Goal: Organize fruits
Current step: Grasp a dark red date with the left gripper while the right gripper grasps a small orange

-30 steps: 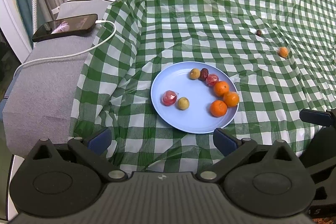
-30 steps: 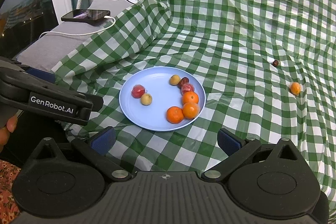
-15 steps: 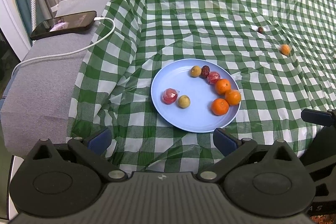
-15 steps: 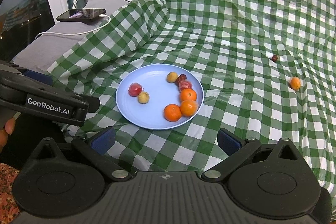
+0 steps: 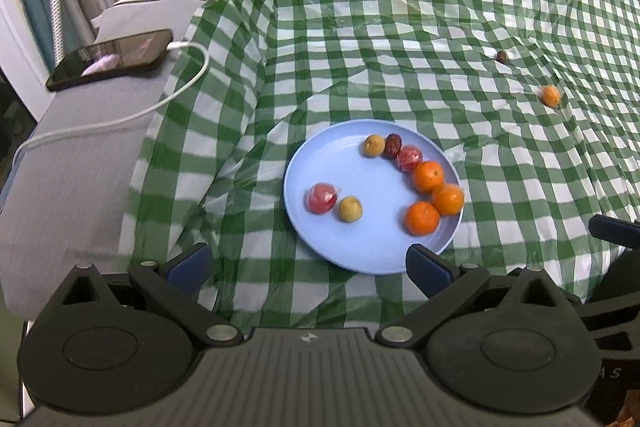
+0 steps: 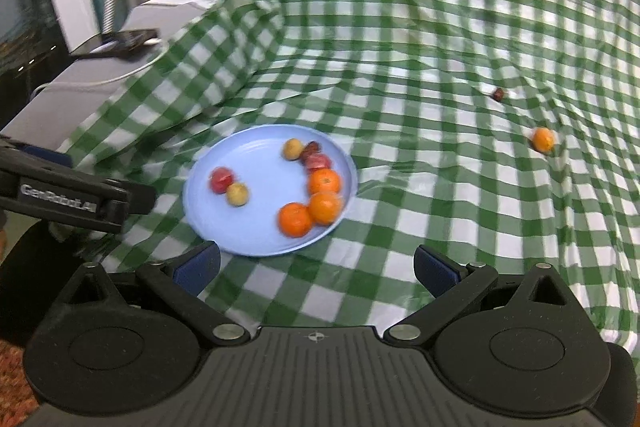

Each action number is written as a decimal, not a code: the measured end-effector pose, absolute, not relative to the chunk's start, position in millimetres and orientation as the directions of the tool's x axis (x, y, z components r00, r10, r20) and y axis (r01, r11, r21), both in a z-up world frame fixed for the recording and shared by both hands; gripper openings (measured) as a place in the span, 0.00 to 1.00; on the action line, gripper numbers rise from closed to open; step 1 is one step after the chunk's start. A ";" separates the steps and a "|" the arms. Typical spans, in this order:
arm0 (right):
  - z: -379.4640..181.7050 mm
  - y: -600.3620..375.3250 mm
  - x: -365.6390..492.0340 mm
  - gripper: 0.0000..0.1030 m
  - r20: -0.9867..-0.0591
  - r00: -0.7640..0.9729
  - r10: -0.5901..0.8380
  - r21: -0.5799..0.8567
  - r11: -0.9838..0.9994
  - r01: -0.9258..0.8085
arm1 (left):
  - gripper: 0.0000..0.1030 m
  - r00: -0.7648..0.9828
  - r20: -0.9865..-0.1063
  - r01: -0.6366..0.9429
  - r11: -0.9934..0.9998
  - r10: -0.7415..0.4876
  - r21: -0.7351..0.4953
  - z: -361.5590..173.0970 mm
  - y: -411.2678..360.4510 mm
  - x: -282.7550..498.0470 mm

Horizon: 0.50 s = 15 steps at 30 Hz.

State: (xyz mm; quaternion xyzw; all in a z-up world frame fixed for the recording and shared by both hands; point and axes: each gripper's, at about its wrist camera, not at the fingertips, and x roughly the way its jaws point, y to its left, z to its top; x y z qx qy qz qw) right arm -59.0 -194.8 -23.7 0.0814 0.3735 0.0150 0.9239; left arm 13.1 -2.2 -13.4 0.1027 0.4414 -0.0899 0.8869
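Both grippers, left gripper (image 5: pixel 308 263) and right gripper (image 6: pixel 316 265), wide, empty. Stray orange (image 5: pixel 550 95) probably rolls on rumpled checked cloth (image 5: pixel 400 27) if nudged.

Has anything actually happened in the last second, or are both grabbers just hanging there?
Only the cameras shifted. The right gripper is moving, its picture now blurred, and the plate sits a little lower and further left in its view. The left gripper barely drifted. Nothing was taken or released: both stay open and empty. All eight fruits on the plate, plus the stray orange and dark fruit on the cloth, kept their places.
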 end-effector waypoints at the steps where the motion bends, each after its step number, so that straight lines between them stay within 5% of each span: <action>1: -25.1 -198.7 -57.6 0.99 -0.688 0.721 0.079 0.164 0.985 0.048 | 1.00 0.595 -0.801 0.255 0.961 -0.071 0.104 -12.7 -6.4 17.1; 15: -55.7 -309.2 -4.2 0.99 -0.667 0.726 -0.168 0.157 0.921 0.357 | 1.00 0.610 -0.779 0.373 0.920 -0.145 0.121 -7.9 -106.1 108.5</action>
